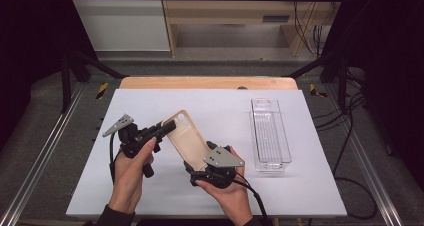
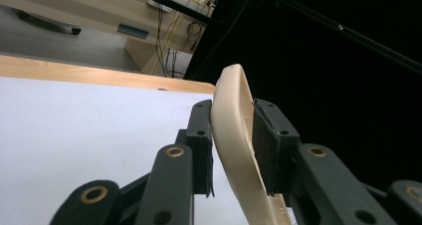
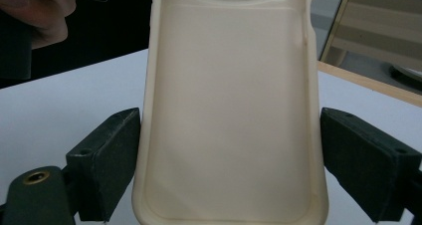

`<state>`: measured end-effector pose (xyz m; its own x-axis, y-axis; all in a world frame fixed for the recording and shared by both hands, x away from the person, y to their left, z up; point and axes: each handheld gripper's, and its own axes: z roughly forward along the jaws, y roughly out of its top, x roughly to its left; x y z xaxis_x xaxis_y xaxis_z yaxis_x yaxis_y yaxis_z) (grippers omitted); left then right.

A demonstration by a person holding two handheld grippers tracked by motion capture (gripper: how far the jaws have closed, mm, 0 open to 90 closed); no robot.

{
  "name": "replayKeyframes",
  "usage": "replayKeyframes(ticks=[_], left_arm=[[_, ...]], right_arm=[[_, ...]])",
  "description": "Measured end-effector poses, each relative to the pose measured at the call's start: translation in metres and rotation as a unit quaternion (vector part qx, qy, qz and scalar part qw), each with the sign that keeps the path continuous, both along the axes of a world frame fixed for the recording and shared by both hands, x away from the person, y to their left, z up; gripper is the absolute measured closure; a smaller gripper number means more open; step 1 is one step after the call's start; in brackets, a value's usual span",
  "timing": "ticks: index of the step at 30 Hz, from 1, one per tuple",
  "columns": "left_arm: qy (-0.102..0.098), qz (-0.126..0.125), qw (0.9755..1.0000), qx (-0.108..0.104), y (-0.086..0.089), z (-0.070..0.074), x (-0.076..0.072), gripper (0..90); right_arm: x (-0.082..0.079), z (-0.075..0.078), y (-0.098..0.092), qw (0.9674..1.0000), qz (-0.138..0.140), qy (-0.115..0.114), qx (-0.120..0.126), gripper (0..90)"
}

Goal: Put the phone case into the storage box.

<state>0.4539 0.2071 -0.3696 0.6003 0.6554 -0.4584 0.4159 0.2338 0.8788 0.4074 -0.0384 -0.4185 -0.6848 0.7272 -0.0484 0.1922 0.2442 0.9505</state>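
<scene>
A cream phone case (image 1: 186,136) hangs tilted above the white table top, held from both ends. My left gripper (image 1: 167,127) is shut on its upper left rim; in the left gripper view the two black pads (image 2: 266,135) pinch the thin edge of the case (image 2: 231,120). My right gripper (image 1: 196,161) grips the lower end across its width. In the right gripper view the case's hollow inside (image 3: 229,110) faces the camera, a jaw pressing on each long side of it and my right gripper (image 3: 229,135) spanning it. A camera cut-out shows at its far end.
A clear, long plastic tray (image 1: 270,133) lies on the right side of the white table cover (image 1: 150,101). A wooden table edge (image 1: 207,82) runs along the back. Black frame bars and cables stand at both sides. The person's left hand (image 3: 35,11) shows at top left.
</scene>
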Motion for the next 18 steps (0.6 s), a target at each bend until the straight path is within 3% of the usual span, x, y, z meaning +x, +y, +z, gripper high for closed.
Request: replayKeyframes(ticks=[9, 12, 18], left_arm=[[-0.002, 0.000, 1.0000, -0.009, -0.0030, 0.0031, -0.0018, 71.3], [-0.003, -0.001, 0.9999, -0.014, -0.0042, 0.0036, -0.0029, 75.3], [-0.005, -0.017, 0.9996, -0.020, -0.0090, 0.0034, -0.0059, 77.7]], right_arm=[[0.0017, -0.0027, 0.0026, 0.9999, 0.000, 0.009, -0.007, 12.2], [0.0023, -0.0036, 0.0031, 0.9999, 0.001, 0.011, -0.010, 12.2], [0.0045, -0.0077, 0.0036, 0.9997, -0.002, 0.017, -0.016, 12.0]])
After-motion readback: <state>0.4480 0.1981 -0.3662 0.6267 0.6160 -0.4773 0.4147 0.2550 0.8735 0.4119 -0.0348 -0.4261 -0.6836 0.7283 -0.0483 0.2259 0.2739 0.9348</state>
